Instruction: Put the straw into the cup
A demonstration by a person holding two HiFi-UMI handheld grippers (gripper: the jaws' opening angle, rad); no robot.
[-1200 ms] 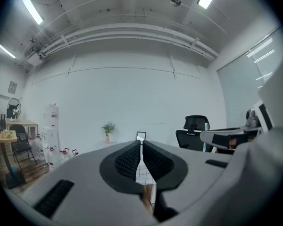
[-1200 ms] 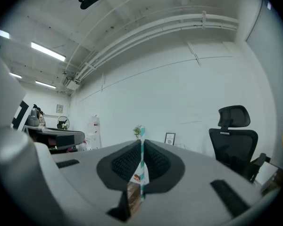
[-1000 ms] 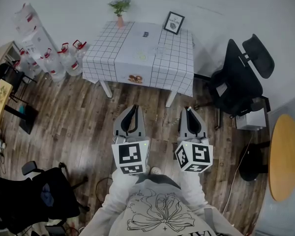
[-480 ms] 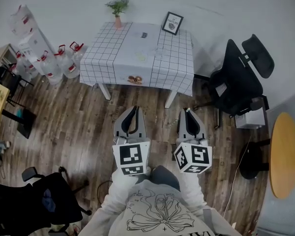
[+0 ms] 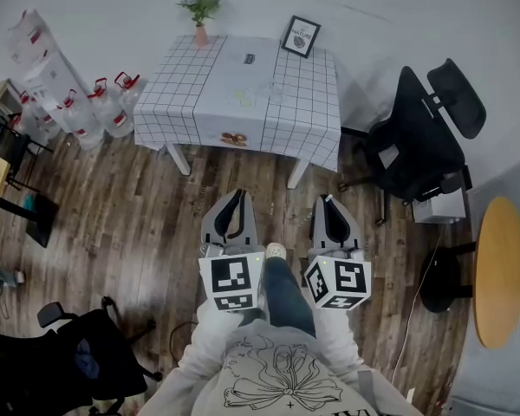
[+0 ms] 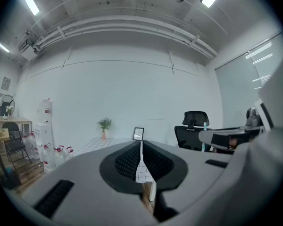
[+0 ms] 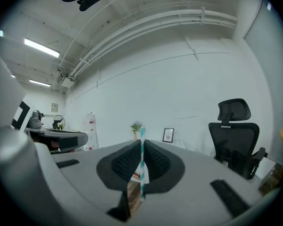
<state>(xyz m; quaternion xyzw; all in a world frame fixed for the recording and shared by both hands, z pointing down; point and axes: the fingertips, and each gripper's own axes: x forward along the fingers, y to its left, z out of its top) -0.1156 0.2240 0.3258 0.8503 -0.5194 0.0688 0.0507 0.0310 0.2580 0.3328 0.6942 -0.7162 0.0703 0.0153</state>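
Observation:
The straw (image 7: 142, 169), striped teal and white, stands upright between the jaws of my right gripper (image 7: 142, 147), which is shut on it. In the head view the right gripper (image 5: 328, 201) and the left gripper (image 5: 238, 195) are held side by side over the wooden floor, short of the table (image 5: 178, 102) with its checked cloth. My left gripper (image 6: 141, 147) is shut with nothing in it. Small items lie on the table, among them what may be a clear cup (image 5: 275, 90), too small to tell.
A potted plant (image 5: 199, 7) and a picture frame (image 5: 301, 36) stand at the table's far edge. A black office chair (image 5: 425, 137) is to the right, water bottles (image 5: 104, 111) to the left, and a round yellow table (image 5: 501, 271) at far right. Another black chair (image 5: 52, 362) is at bottom left.
The person has stepped forward, a leg and shoe now showing between the grippers. Both grippers stay shut and level, the straw still held.

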